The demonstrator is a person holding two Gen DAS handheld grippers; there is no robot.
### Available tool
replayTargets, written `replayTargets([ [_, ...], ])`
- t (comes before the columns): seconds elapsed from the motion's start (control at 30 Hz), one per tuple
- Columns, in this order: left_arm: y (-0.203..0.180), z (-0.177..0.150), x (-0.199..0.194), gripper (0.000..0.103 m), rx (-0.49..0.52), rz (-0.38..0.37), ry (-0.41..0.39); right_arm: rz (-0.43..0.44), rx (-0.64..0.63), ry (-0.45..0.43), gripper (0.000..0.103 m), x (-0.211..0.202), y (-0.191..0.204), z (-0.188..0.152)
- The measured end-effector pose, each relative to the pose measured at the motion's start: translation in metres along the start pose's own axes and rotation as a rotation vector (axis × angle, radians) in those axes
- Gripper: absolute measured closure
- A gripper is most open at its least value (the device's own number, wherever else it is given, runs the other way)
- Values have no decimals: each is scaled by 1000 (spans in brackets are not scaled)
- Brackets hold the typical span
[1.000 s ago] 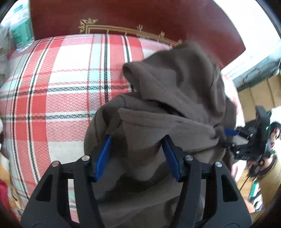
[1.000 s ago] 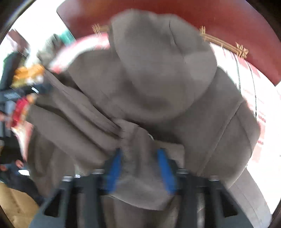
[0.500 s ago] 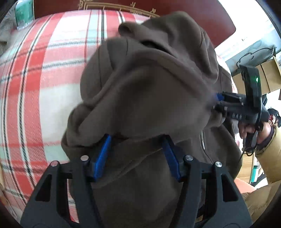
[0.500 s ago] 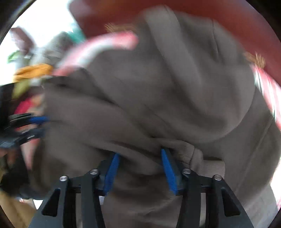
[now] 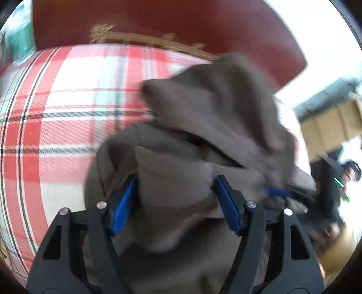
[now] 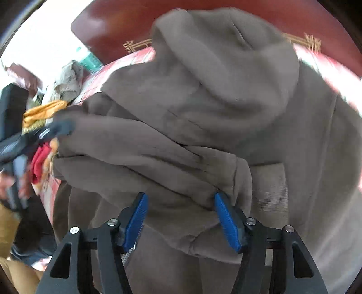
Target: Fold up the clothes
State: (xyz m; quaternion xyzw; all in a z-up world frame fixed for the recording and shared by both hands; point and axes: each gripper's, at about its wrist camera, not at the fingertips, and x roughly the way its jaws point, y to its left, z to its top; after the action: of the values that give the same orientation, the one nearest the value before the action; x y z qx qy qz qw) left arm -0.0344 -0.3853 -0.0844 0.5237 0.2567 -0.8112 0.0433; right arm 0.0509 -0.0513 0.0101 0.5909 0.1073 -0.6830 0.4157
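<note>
A brown hoodie (image 5: pixel 203 126) lies bunched on a red plaid bed cover (image 5: pixel 56 108). My left gripper (image 5: pixel 175 199) has its blue pads on either side of a thick fold of the hoodie. My right gripper (image 6: pixel 181 214) holds another thick fold of the hoodie (image 6: pixel 203 101) between its blue pads. The right gripper also shows at the right of the left wrist view (image 5: pixel 278 192), at the hoodie's edge. The left gripper shows at the left of the right wrist view (image 6: pixel 45 133). The hood sits at the top of the heap.
A dark red headboard (image 5: pixel 158 20) with gold trim stands behind the bed. Orange and red clothes (image 6: pixel 43 113) lie at the bed's left side. A cardboard box (image 5: pixel 328 126) stands to the right. A green-labelled bottle (image 5: pixel 22 38) is at the far left.
Both grippers have moved with the hoodie still between their pads. In the left wrist view the heap has dropped lower and more of the plaid cover and headboard shows.
</note>
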Motion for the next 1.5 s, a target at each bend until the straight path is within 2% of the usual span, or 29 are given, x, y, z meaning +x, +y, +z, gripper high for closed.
replayTargets([
  [0.07,-2,4,0,32,-6,23,5,52,6,-32,41,-13,-3,-3],
  [0.17,-8,-2,-19,32,-40,31,-11,124,33,-102,36,-56,-15,-24],
  [0.3,-15,-26,-55,32,-82,26,-70,193,289,-187,36,-112,-90,-83],
  [0.43,-36,-46,-77,32,-57,9,-103,109,635,-303,36,-161,-180,-168],
  [0.63,-87,-57,-67,32,16,-99,-25,-49,1090,-516,36,-202,-288,-287],
  [0.77,-119,-57,-57,32,51,-110,9,0,1214,-669,36,-203,-323,-315],
  [0.97,-150,-53,-46,32,70,-115,39,17,1246,-862,36,-210,-358,-318],
  [1.0,-154,-53,-43,32,74,-116,42,36,1263,-885,42,-212,-367,-321],
  [1.03,-157,-53,-42,32,79,-113,41,62,1279,-899,52,-210,-375,-321],
  [1.07,-160,-53,-40,32,79,-117,47,88,1296,-914,85,-208,-382,-320],
  [1.1,-161,-53,-38,32,73,-118,52,93,1292,-909,96,-209,-386,-316],
  [1.17,-159,-55,-37,32,55,-125,47,56,1210,-886,96,-222,-380,-299],
  [1.23,-152,-57,-40,32,14,-146,31,-15,1021,-880,96,-252,-351,-268],
  [1.3,-141,-59,-44,32,-40,-171,11,-51,820,-856,96,-280,-308,-229],
  [1.37,-127,-63,-52,32,-79,-181,-12,-35,624,-837,96,-303,-258,-187],
  [1.5,-98,-69,-75,32,-149,-204,-73,10,284,-793,96,-312,-153,-105],
])
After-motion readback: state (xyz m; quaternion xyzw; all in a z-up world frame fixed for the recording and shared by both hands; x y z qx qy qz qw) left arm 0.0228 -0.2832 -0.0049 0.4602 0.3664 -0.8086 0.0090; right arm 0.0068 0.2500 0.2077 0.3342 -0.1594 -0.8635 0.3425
